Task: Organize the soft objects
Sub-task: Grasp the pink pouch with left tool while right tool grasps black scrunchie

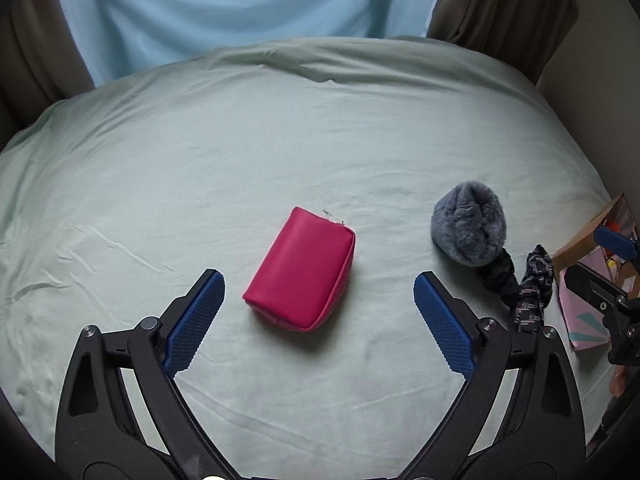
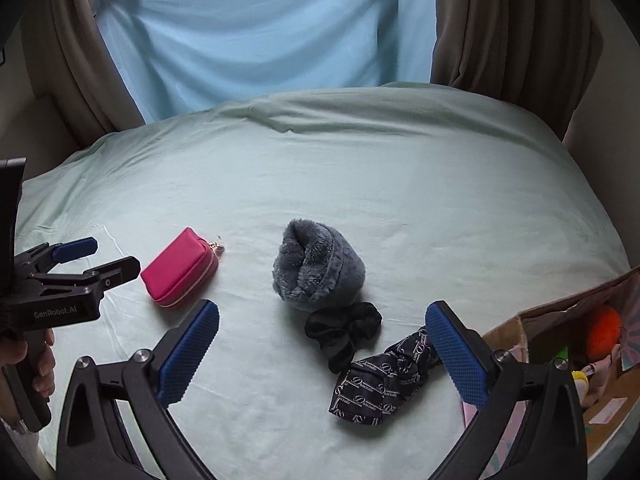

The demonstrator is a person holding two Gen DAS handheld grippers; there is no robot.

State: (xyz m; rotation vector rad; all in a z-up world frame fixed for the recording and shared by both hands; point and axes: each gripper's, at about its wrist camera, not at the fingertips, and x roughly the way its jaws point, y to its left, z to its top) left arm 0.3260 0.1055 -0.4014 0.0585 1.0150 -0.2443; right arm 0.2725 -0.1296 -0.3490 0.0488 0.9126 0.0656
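A pink zip pouch (image 1: pixel 302 270) lies on the pale green bed sheet (image 1: pixel 280 140), straight ahead of my open, empty left gripper (image 1: pixel 318 286). The pouch also shows in the right wrist view (image 2: pixel 180 270). A grey fluffy hat (image 2: pixel 318 266) lies mid-bed, with a black scrunchie (image 2: pixel 342 330) and a dark patterned scrunchie (image 2: pixel 380 388) in front of it. My right gripper (image 2: pixel 322 316) is open and empty, hovering over the two scrunchies. The left gripper (image 2: pixel 98 258) shows at the left of the right wrist view. The hat (image 1: pixel 468 228) also shows in the left wrist view.
An open cardboard box (image 2: pixel 568 356) with an orange fluffy item (image 2: pixel 604 332) and other small things stands at the bed's right edge. A light blue curtain (image 2: pixel 260 32) and brown curtains (image 2: pixel 512 24) hang behind the bed.
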